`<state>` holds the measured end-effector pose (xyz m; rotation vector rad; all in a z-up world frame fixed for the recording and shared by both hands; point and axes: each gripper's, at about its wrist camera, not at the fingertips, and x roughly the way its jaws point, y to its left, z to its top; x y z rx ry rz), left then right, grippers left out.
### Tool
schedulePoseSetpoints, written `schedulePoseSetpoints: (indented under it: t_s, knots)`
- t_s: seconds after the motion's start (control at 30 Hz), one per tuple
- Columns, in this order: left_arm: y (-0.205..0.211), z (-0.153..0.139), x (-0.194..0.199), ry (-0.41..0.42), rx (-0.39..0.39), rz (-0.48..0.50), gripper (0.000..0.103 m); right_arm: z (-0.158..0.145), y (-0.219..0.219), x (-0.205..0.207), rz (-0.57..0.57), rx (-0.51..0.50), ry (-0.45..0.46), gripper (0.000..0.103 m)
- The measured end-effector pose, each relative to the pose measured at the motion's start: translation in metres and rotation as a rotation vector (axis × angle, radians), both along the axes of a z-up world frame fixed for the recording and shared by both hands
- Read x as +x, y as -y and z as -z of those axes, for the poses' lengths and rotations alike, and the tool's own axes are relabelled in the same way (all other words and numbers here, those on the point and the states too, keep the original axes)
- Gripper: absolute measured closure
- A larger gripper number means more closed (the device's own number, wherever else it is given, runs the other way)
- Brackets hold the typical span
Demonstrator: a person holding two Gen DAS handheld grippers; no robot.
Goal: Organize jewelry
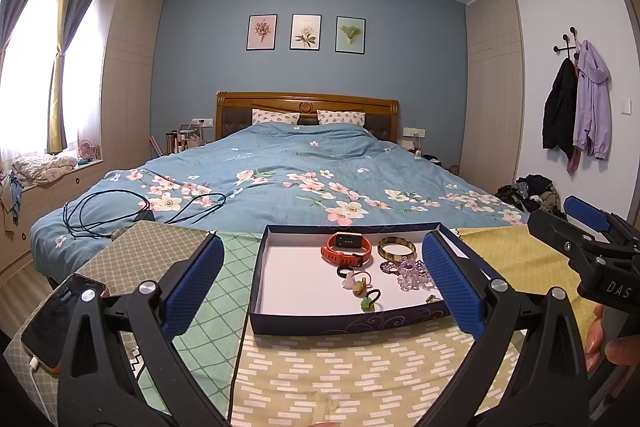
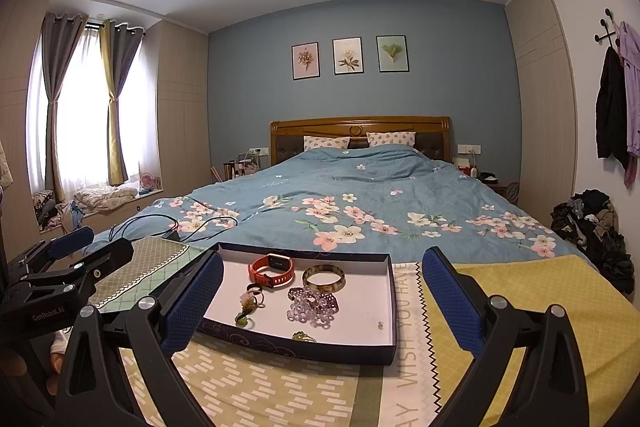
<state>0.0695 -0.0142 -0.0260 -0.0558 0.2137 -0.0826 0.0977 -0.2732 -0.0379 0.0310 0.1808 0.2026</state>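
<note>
A bed point(image 1: 304, 183) with a blue floral quilt fills the middle of both views, its wooden headboard against a blue wall hung with three framed prints point(image 1: 306, 31). Below it, across the lower part of each frame, lies a patchwork cloth point(image 2: 532, 311) of yellow, green and tan panels covering the worktop.

On that cloth sits a shallow dark-blue tray point(image 1: 262, 267) with a white floor, at lower centre in the left wrist view and slightly left of centre in the right wrist view. All the jewelry lies inside it. An orange watch point(image 1: 347, 247) lies toward the far edge, a tortoiseshell bangle point(image 1: 397, 248) just to its right. Nearer the camera and below the bangle is a heap of purple and clear beads point(image 2: 313, 303). Left of the beads lie several small rings point(image 1: 357, 281) with pale and green ornaments, and a small green piece point(image 2: 304, 337) sits by the near wall.

At lower left of the left wrist view a phone point(image 1: 60, 319) rests on the cloth.

The left tongs point(image 1: 324, 291) stand wide apart, holding nothing, framing the tray. The right tongs point(image 2: 322, 303) are likewise spread wide and empty.
</note>
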Motion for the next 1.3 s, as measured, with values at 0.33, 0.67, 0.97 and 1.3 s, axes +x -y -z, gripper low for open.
schedulePoseSetpoints:
  t_s: [0.33, 0.67, 0.97, 1.3]
  knots:
    - [0.0004, -0.0002, 0.0000, -0.001, 0.001, -0.001, 0.006, -0.0002, -0.0003, -0.0007, -0.001, 0.000, -0.003, 0.007]
    - [0.0003, 0.0013, -0.0006, -0.007, 0.000, 0.000, 0.006, 0.0007, -0.0009, 0.0007, -0.002, 0.003, -0.007, 0.007]
    - [0.0006, 0.0018, -0.0010, -0.010, 0.001, 0.001, 0.006, 0.0003, -0.0007, 0.0012, -0.002, 0.001, -0.008, 0.007]
    - [0.0007, 0.0020, -0.0008, -0.010, 0.002, 0.000, 0.006, 0.0005, -0.0006, 0.0037, -0.003, 0.001, -0.012, 0.007]
